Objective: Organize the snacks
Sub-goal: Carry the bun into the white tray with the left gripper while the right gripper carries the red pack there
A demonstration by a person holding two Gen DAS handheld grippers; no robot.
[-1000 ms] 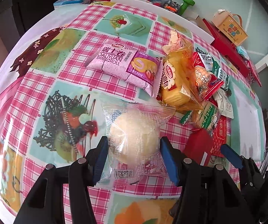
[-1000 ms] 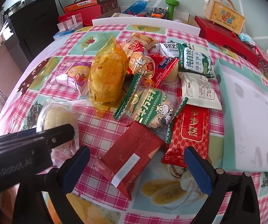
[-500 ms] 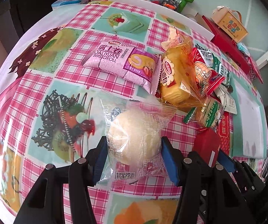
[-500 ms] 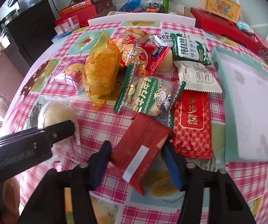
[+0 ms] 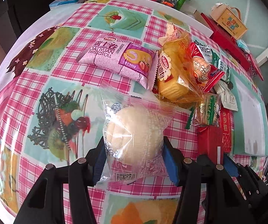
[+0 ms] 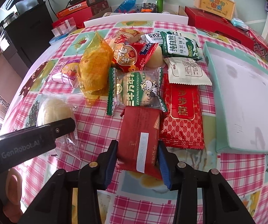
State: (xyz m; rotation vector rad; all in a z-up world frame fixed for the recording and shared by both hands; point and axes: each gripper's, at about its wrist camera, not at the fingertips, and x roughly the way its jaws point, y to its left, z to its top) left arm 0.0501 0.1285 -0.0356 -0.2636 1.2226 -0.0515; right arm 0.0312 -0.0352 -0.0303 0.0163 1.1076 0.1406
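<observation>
Crinkly film is the risk: your left gripper [image 5: 134, 158] pinches the clear-wrapped pale round bun [image 5: 132, 132], your right gripper [image 6: 137, 160] is closing on the red foil packet [image 6: 139, 136]. Both could slip; the teal tray [image 6: 211, 78] waits at two o'clock.

The surface [image 6: 89, 123] wears a pink-checked cloth with dessert pictures. On it lie a pink Swiss roll pack [image 5: 119, 59], a bun in clear wrap [image 5: 134, 136], an orange bread bag [image 6: 94, 69], a green-edged biscuit pack [image 6: 135, 91], a dark red pack [image 6: 139, 138], a red patterned pack [image 6: 182, 117], a white sachet [image 6: 187, 72] and a green biscuit pack [image 6: 180, 46]. A teal-rimmed tray [image 6: 214, 85] sits at the right edge.
</observation>
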